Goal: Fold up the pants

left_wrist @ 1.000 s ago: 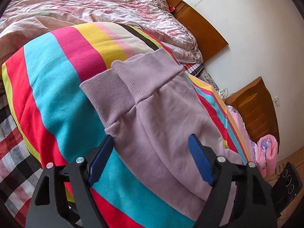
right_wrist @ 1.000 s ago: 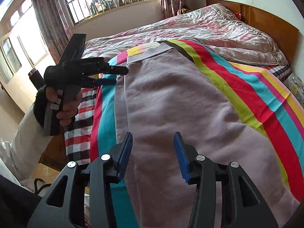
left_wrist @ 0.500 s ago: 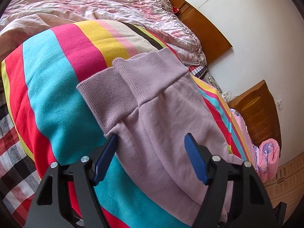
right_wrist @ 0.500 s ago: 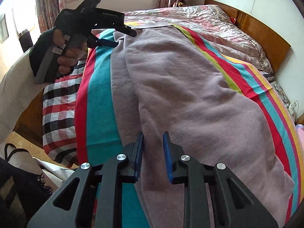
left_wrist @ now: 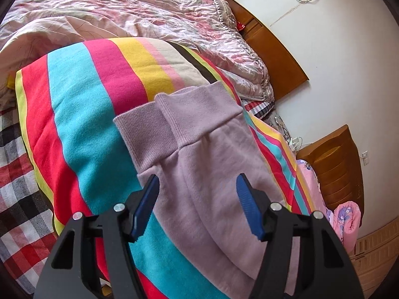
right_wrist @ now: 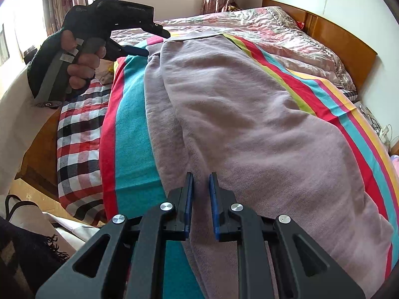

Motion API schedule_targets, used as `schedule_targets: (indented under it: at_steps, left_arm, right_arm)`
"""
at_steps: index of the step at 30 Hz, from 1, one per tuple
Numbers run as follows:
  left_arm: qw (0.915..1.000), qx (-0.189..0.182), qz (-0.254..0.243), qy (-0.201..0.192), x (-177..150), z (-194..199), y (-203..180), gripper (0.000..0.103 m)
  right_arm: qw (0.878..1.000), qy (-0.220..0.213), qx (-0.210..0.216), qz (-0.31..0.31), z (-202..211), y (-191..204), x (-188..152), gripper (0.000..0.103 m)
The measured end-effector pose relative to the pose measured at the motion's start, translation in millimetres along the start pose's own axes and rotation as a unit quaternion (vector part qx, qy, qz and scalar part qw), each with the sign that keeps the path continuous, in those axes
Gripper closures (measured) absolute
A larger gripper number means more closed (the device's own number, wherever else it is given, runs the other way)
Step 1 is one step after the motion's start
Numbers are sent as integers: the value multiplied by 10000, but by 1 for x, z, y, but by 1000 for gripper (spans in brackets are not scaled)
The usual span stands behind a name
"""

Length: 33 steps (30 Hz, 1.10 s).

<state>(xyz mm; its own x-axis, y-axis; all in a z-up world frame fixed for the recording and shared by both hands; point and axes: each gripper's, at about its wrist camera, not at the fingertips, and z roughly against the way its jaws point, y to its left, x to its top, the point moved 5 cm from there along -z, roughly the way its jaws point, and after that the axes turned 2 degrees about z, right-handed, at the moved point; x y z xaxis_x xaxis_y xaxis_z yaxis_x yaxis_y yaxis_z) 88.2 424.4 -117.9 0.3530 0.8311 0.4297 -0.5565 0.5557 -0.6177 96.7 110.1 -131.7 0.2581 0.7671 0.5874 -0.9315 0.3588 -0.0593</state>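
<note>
The pants (right_wrist: 239, 129) lie long and flat on a striped blanket (left_wrist: 82, 129) on the bed (right_wrist: 331, 32). They are soft and light purple. One leg lies on top of the other, so the pants are already folded once the long way. The cuffs (left_wrist: 174, 122) are at the far end and the wide part is at the near end. The blanket gives them a smooth, flat place to lie, which makes folding easy.

The right gripper (right_wrist: 200, 199) is at the near end, on the left edge of the pants. Its jaws have just been closing, and now they are almost together with a pinch of purple cloth between them. It seems to grab there so it can lift that end.

The left gripper (left_wrist: 197, 204) is at the far end, just short of the cuffs. Its jaws have been closing too, but they stand about half open. The leg of the pants lies between and under the jaws, and they do not squeeze it yet. In the right camera view, a hand (right_wrist: 77, 62) holds this gripper low over the cuffs.

I think each gripper takes one end so the pants can be folded in half, end to end. Only one end is held, so the fold has not begun.
</note>
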Motion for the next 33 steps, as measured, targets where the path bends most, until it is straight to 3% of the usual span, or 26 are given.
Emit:
schedule_targets:
  at_steps: [5, 6, 9, 13, 15, 18, 24, 29, 33]
  left_arm:
    - [9997, 153, -19, 194, 5, -30, 1, 51]
    - [9995, 156, 41, 279, 4, -38, 6, 63]
    - [9996, 216, -116, 105, 3, -41, 7, 85]
    - [9994, 113, -318, -92, 12, -20, -2, 101]
    - [9986, 5, -491, -217, 19, -2, -12, 101]
    - [9969, 274, -671, -316, 24, 13, -13, 101]
    - [9963, 714, -477, 99, 0, -21, 30, 101]
    - [9961, 658, -583, -112, 6, -5, 23, 100]
    - [9947, 834, -598, -77, 0, -6, 23, 100]
  right_arm:
    - [10000, -24, 39, -25, -1, -1, -1, 88]
    - [10000, -35, 46, -32, -2, -1, -1, 89]
    - [9999, -94, 27, -22, -1, -1, -2, 96]
    - [9990, -437, 8, -2, 17, -3, 9, 98]
    - [9984, -567, 39, 62, 32, -2, 19, 98]
    - [9981, -504, 102, 345, 39, 10, 24, 98]
    - [9981, 167, 170, 569, -8, 24, -6, 98]
    - [9977, -59, 143, 660, 11, 25, 3, 98]
    - [9976, 138, 176, 650, -4, 29, -7, 98]
